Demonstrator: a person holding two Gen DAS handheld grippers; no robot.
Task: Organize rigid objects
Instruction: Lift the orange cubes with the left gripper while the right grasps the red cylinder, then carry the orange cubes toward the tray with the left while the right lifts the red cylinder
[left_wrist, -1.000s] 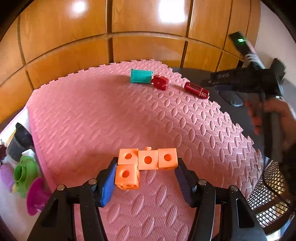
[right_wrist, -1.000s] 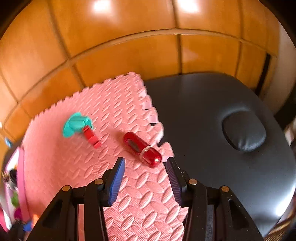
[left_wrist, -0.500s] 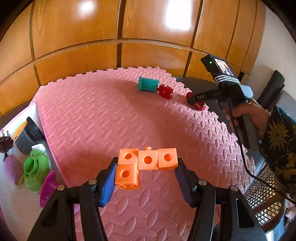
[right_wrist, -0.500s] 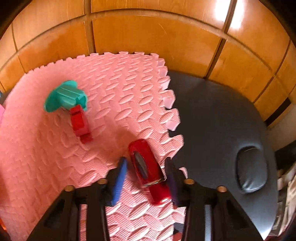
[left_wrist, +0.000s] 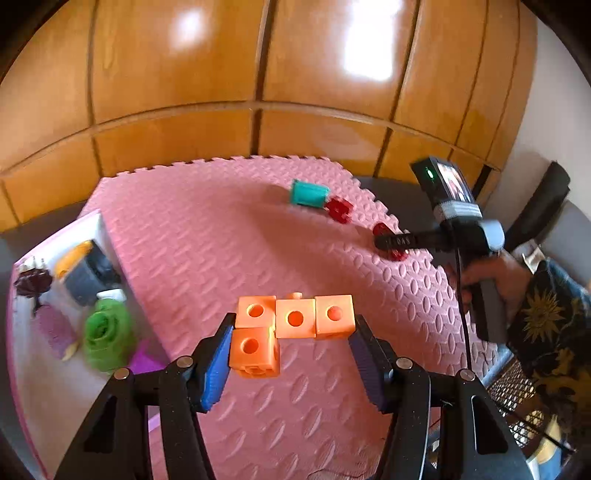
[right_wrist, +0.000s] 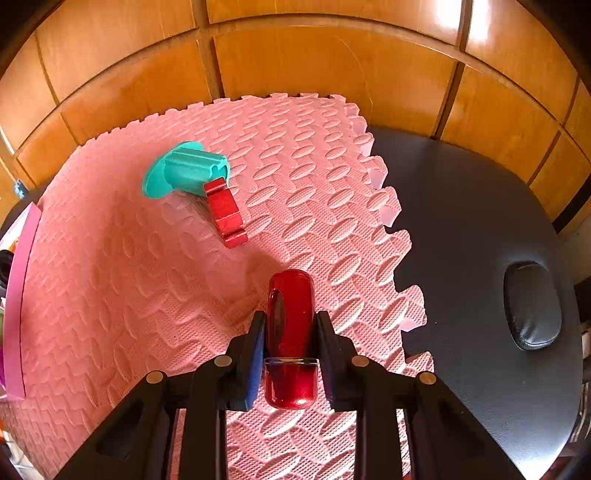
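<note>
The left gripper (left_wrist: 291, 354) holds an L-shaped cluster of orange snap cubes (left_wrist: 291, 326), its blue-padded fingers (left_wrist: 216, 363) clenched on the two ends of the three-cube top row, with the fourth cube hanging under the left end. Gripping the long row end to end looks deliberate: the flat end faces give the pads a square purchase and keep the hanging cube free of them. The cluster appears to be carried above the pink foam mat (left_wrist: 207, 243) rather than resting on it, though the gap cannot be judged for sure.

The right gripper (right_wrist: 290, 354) has its fingers (right_wrist: 255, 350) closed around a glossy red capsule-shaped case (right_wrist: 291, 332), which lies along the line of the fingers near the jagged right edge of the mat, with the dark padded surface (right_wrist: 480, 229) just beyond. Taking it across its narrow width, close to the clear band near its nearer end, suits a smooth rounded body that could squirt out of a looser or longer hold. Whether it has left the mat cannot be told.

Farther back on the mat a teal spool-like piece (right_wrist: 183, 173) lies on its side, touching a small red notched block (right_wrist: 225, 212).

To the left of the mat sits a pink-rimmed tray (left_wrist: 20, 373) with a green ribbed toy (left_wrist: 105, 336) and other small items, probably where sorted pieces go
</note>
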